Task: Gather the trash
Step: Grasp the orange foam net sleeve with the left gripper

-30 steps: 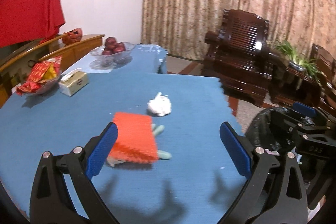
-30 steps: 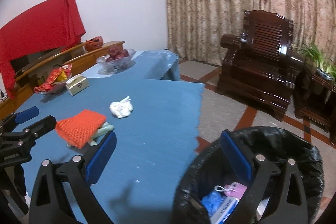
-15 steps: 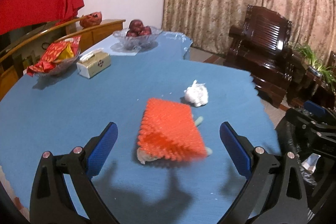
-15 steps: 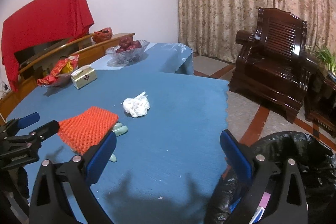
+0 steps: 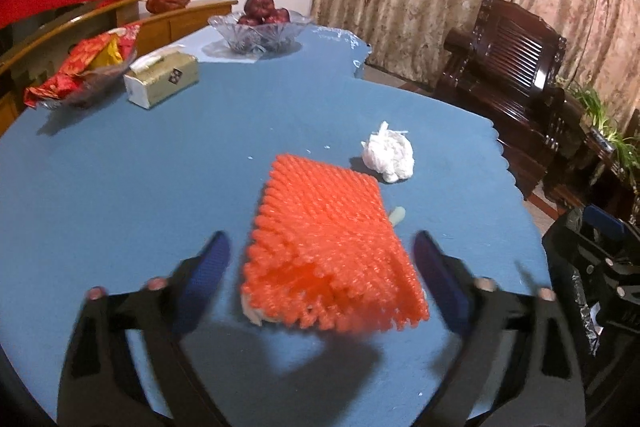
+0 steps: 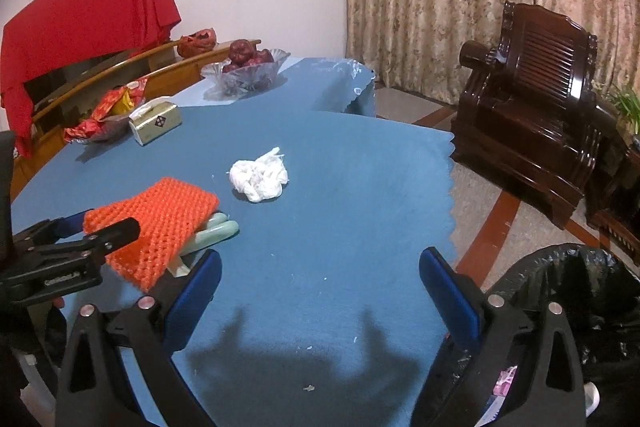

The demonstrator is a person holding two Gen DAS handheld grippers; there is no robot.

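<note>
Blue tablecloth (image 5: 120, 187) carries an orange foam net (image 5: 328, 243) hiding pale objects, both claws gaping empty.

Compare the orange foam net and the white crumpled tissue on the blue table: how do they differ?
The orange foam net is flat, wide and ribbed; the white crumpled tissue is a small rounded wad. The net lies between the open left gripper fingers, over pale green pieces; the tissue lies farther away, apart. Both rest on the blue table.
</note>
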